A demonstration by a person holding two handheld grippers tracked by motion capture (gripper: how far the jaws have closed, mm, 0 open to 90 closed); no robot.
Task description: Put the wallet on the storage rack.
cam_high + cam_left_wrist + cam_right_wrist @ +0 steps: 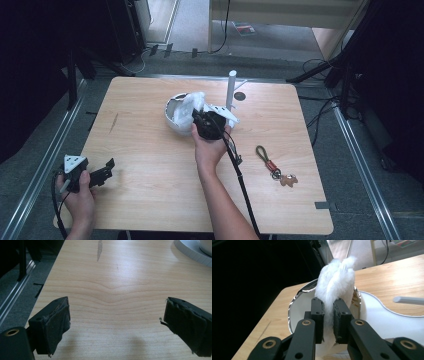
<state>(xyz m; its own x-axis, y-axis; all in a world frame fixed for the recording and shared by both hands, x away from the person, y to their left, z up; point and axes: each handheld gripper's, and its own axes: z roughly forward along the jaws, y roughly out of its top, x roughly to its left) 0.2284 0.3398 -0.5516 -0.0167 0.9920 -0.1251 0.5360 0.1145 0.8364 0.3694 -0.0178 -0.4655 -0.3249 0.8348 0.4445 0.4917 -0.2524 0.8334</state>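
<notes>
My right gripper (199, 116) is shut on a white fluffy cloth (193, 102) and holds it above a white bowl (172, 114) near the middle of the table's far half. In the right gripper view both jaws pinch the cloth (335, 280) at its lower part, and its top puffs up past the fingertips of the gripper (329, 303). Behind the cloth is the bowl (295, 308) with its shiny rim. My left gripper (106, 168) rests low at the table's near left corner. Its jaws (116, 312) stand wide apart over bare wood.
A white base with an upright white post (231, 89) stands just right of the bowl. A keychain with a green loop and a brown charm (273, 165) lies at the right. A small dark disc (240, 96) sits beyond the post. The table (150, 200) has open wood at the front.
</notes>
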